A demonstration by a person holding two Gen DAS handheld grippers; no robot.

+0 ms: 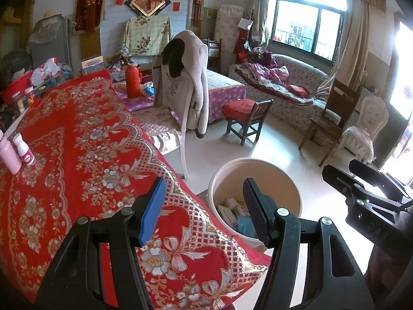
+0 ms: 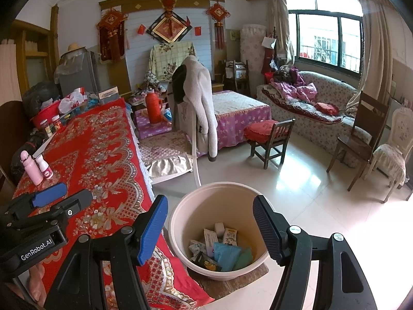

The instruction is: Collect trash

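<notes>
Lived-in home living room, floral sofa point(image 2: 322, 103), red-clothed table point(image 2: 98, 149), wooden chairs point(image 2: 271, 139), curtained window point(image 2: 327, 38), festive wall hangings point(image 2: 169, 28)

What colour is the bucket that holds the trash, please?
The bucket is cream or pale beige; the right wrist view shows it best.

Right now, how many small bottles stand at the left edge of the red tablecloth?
2: a pink bottle and, beside it, a white bottle with a pink label. Jars stand farther back; more may be hidden.

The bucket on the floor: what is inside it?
Inside the bucket lie several wrappers and packets: a blue pouch, a green one, a dark wrapper and small white cartons. Whatever lies under this pile is covered.
</notes>
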